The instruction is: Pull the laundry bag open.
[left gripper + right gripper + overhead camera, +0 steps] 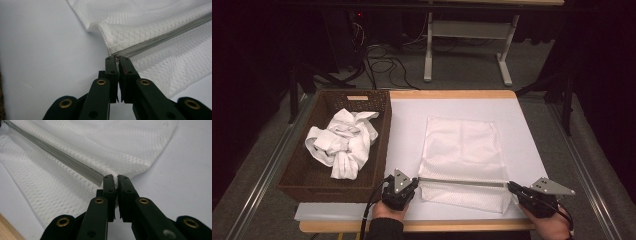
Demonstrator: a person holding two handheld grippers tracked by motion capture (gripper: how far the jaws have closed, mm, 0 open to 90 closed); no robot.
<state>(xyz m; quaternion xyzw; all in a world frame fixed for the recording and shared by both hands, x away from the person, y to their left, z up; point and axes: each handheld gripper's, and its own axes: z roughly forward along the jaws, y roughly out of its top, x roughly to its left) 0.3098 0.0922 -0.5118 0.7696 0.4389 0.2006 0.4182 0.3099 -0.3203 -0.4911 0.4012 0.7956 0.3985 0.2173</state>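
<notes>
A white mesh laundry bag lies flat on the counter, right of the middle and reaching down to the near edge. Its grey zipper runs straight across the bag, parallel to that near edge.

The left hand-held gripper has its jaws pinched nearly together on the left end of the zipper; a small metal piece sits between the tips there. The right hand-held gripper is closed to a thin slit on the mesh at the zipper's right end, near the bag's right corner. The zipper stretches taut between the two.

A brown woven basket stands along the counter's left edge, holding crumpled white cloth, well apart from the bag.
</notes>
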